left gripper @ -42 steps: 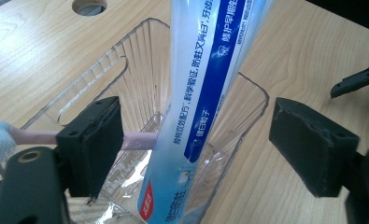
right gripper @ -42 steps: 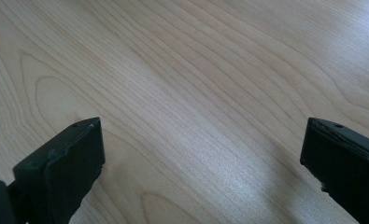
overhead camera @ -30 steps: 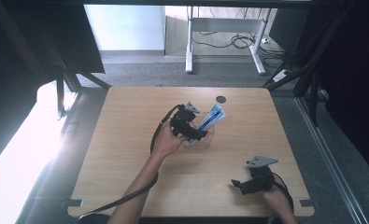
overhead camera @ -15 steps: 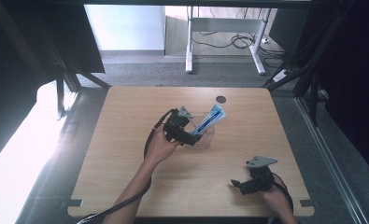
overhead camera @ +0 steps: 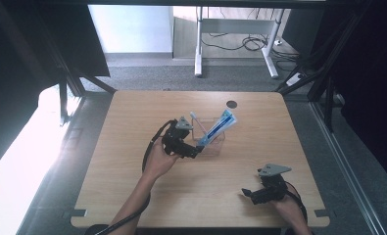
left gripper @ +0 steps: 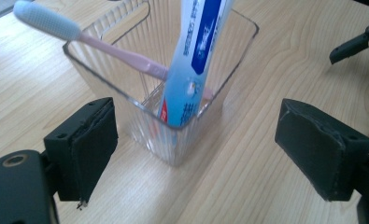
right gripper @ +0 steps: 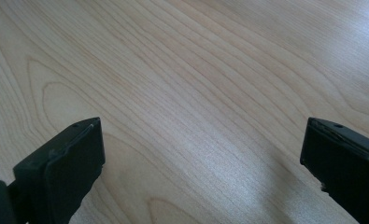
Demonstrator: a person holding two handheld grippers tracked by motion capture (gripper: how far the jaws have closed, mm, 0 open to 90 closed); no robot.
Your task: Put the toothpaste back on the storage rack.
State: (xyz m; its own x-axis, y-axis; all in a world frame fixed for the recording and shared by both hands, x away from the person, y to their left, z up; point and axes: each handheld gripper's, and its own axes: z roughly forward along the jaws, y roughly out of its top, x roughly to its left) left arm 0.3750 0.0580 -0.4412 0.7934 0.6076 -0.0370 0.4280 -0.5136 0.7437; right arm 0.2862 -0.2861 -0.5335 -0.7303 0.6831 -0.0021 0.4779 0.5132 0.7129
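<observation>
Wooden table (overhead camera: 132,196) carrying clear ribbed holder (overhead camera: 211,139) just past centre. Toothpaste tube (overhead camera: 219,128) standing in holder, long axis leaning toward 2 o'clock, top end poking over rim. Pink toothbrush (left gripper: 102,44) leaning other way, bristled head toward 10 o'clock. Left gripper (left gripper: 196,149) hovering at holder's 8 o'clock, jaws spread wide, gripping nothing. Right gripper (overhead camera: 247,193) idling at 5 o'clock, jaws likewise wide.

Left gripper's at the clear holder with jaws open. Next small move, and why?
Probably ease the left gripper back a little from the clear holder. Its jaws stand wide open and apart from the ribbed walls, while the toothpaste tube and the pink toothbrush already lean inside, so nothing seems left to place.
</observation>
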